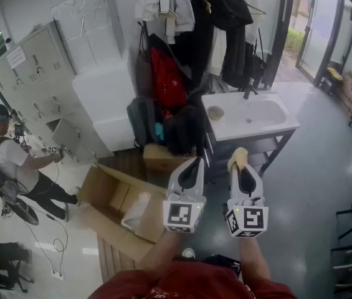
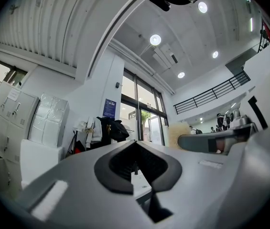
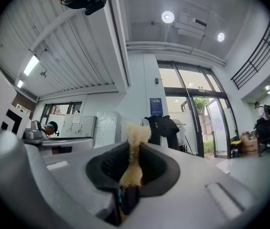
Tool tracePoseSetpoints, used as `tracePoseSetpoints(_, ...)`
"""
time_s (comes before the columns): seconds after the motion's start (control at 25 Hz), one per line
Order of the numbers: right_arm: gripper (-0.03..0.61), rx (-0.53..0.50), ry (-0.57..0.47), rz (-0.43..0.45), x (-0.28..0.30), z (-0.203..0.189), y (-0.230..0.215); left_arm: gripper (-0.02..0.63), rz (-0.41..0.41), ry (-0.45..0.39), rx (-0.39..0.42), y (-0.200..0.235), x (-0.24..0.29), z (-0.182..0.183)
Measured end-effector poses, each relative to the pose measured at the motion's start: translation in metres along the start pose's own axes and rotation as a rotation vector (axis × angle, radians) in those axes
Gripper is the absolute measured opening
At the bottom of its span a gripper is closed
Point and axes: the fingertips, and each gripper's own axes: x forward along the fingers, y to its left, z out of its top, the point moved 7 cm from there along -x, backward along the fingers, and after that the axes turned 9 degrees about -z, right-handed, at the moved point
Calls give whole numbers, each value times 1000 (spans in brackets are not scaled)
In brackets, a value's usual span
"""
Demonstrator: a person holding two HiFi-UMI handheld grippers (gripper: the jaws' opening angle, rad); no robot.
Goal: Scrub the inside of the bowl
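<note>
**Head view.** Left hand-held gripper (image 1: pixel 195 162) is clenched with nothing in it. Right hand-held gripper (image 1: pixel 240 165) sits just beside it, clamped on a pale yellow fuzzy scrubbing pad (image 1: pixel 238 156) that pokes out past the tips. Both are held over the grey floor, aimed toward the white table (image 1: pixel 269 120).

The small round tan bowl (image 1: pixel 215 112) stands on the left part of that table. It is beyond both tips and well apart from them, roughly in line with the gap between the two grippers. The bowl's inside is too small to read. An open brown cardboard box (image 1: pixel 110 198) lies on the floor to the left, its near corner covered by the left gripper's marker cube.

**Left gripper view.** The black pads meet, with nothing between them. A sliver of white surface shows through the notch under the pads, and I cannot tell which part of the table it is. The bowl is not made out here. The right gripper and the fuzzy pad tip are cut off at the right side.

**Right gripper view.** The jaws are pressed on the pad. Its frayed top stands above the pads and its lower end is lost in shadow. The bowl is hidden behind the gripper body. The left gripper shows only partly at the left edge.
</note>
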Motion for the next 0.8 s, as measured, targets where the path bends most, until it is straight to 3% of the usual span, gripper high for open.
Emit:
tracePoseSetpoints(0.44,49,14,5,-6,51,-26,-17,5,-16,16,7,18,51,-27)
tracePoseSetpoints(0.8,49,40,-1,-24,118,-30,-72,5,-32,21,1,22,134,-41)
